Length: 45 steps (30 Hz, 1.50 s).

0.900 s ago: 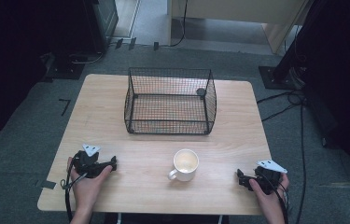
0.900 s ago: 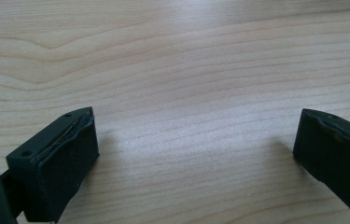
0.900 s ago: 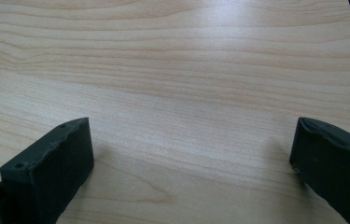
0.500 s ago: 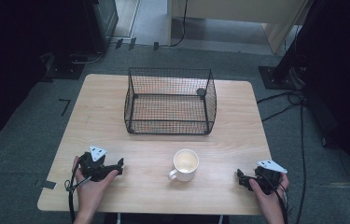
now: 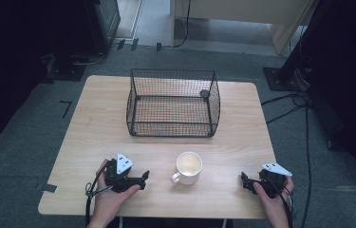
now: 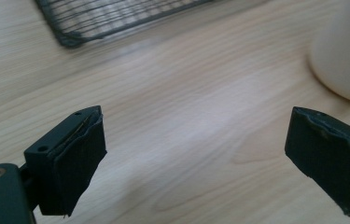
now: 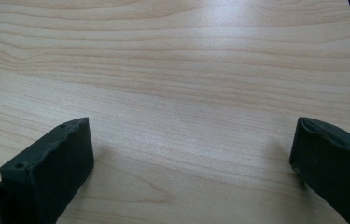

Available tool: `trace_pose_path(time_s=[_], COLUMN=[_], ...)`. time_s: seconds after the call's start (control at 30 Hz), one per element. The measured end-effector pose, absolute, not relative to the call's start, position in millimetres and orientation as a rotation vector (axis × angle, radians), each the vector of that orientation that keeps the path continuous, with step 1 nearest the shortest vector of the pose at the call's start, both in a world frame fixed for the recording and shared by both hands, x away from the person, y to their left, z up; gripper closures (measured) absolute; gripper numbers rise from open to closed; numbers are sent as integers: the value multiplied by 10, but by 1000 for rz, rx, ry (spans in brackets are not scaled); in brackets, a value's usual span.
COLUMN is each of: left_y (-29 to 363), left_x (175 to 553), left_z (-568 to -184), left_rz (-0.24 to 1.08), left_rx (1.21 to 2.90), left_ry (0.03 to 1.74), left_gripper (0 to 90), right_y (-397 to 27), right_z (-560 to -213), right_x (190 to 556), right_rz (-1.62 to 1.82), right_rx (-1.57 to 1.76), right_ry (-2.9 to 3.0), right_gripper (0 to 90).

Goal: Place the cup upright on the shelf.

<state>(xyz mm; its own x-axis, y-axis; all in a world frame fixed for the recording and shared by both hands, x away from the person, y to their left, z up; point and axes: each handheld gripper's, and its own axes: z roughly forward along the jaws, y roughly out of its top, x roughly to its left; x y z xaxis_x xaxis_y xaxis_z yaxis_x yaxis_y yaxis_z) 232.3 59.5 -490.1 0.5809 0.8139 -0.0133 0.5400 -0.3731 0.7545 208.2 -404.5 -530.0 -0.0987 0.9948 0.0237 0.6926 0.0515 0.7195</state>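
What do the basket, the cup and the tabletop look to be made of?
Basket: black wire mesh, probably coated metal, since the table shows through its open grid. Cup: smooth, slightly glossy cream body with a handle, likely ceramic. Tabletop: pale wood grain with a satin sheen, either real wood or laminate.

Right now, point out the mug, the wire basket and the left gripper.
mug (image 5: 188, 165), high view, on its pale inside.
wire basket (image 5: 173, 129), high view, on its near mesh wall.
left gripper (image 5: 143, 177), high view, between the tips of its open jaws.
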Motion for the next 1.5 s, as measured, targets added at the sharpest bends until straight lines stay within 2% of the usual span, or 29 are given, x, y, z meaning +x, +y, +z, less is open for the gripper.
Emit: trace_pose_path(time_s=[0.23, 0.3, 0.57, 0.67, 0.9, 0.93, 1.2, 1.3, 1.5], left_y=[331, 273, 53, -39, -174, -198, -298, -271, -209], left_x=[2186, 2148, 2047, 2011, 2022, 2022, 2081, 2107, 2159], left_z=[-4900, -4903, -4927, -4916, -4902, -4900, -4845, -4827, -4794], left_rz=[397, 366, 277, 280, 289, 287, 282, 290, 250], left_rx=[2120, 2123, 2146, 2147, 2160, 2162, 2156, 2142, 2099], left_ry=[964, 936, 845, 809, 776, 769, 767, 741, 735], left_gripper=[81, 141, 189, 328, 506, 506, 776, 806, 812], right_y=[-4045, -4045, -4045, -4045, -4045, -4045, -4045, -4046, -4045], right_z=[-5300, -5300, -5300, -5300, -5300, -5300, -5300, -5300, -5300], right_x=[2083, 2082, 2083, 2082, 2083, 2083, 2082, 2082, 2082], right_rz=[808, 807, 807, 807, 807, 807, 807, 807, 807], right_rx=[1687, 1687, 1687, 1687, 1687, 1687, 1687, 1686, 1687], right_ry=[1845, 1845, 1845, 1845, 1845, 1845, 1845, 1845, 1845], right_gripper=[0, 0, 0, 0, 0, 0, 0, 0, 0])
